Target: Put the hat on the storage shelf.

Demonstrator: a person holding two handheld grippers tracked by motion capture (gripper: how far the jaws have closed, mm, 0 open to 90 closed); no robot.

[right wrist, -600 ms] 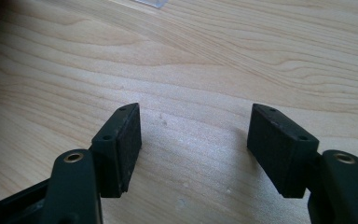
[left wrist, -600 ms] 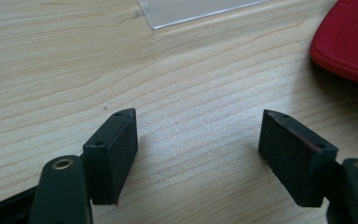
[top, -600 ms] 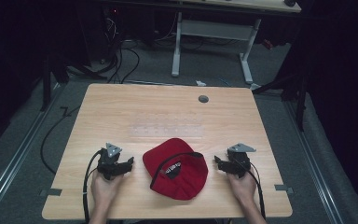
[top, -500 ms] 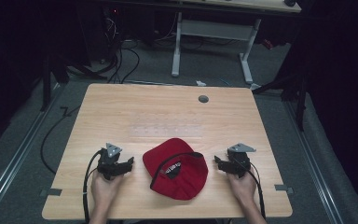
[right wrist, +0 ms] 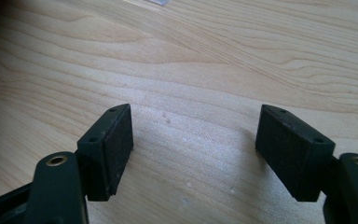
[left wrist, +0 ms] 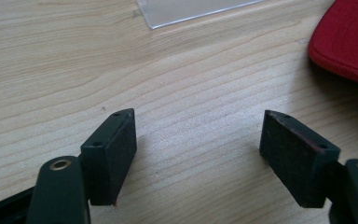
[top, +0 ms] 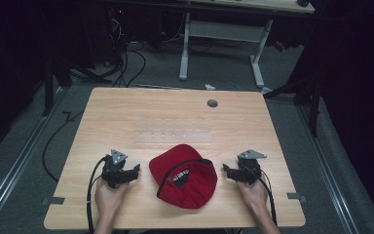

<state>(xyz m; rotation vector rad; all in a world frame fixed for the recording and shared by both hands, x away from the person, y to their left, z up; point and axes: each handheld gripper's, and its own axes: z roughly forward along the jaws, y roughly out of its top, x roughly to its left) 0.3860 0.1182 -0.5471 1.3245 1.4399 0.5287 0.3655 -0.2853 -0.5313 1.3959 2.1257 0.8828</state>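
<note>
Nothing has shifted since 0.6 s ago: both grippers and the cap sit where they were. Red cap lies near the table's front edge, midway between the tools. Left gripper rests just beside its left side, jaws spread over bare wood; cap edge shows at upper right in the left gripper view. Right gripper rests just right of it, jaws likewise spread. Far half of the tabletop is open apart from a clear strip and a grommet.

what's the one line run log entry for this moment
left gripper: open, empty, beside cap | right gripper: open, empty | red cap: on table, between grippers, untouched
</note>
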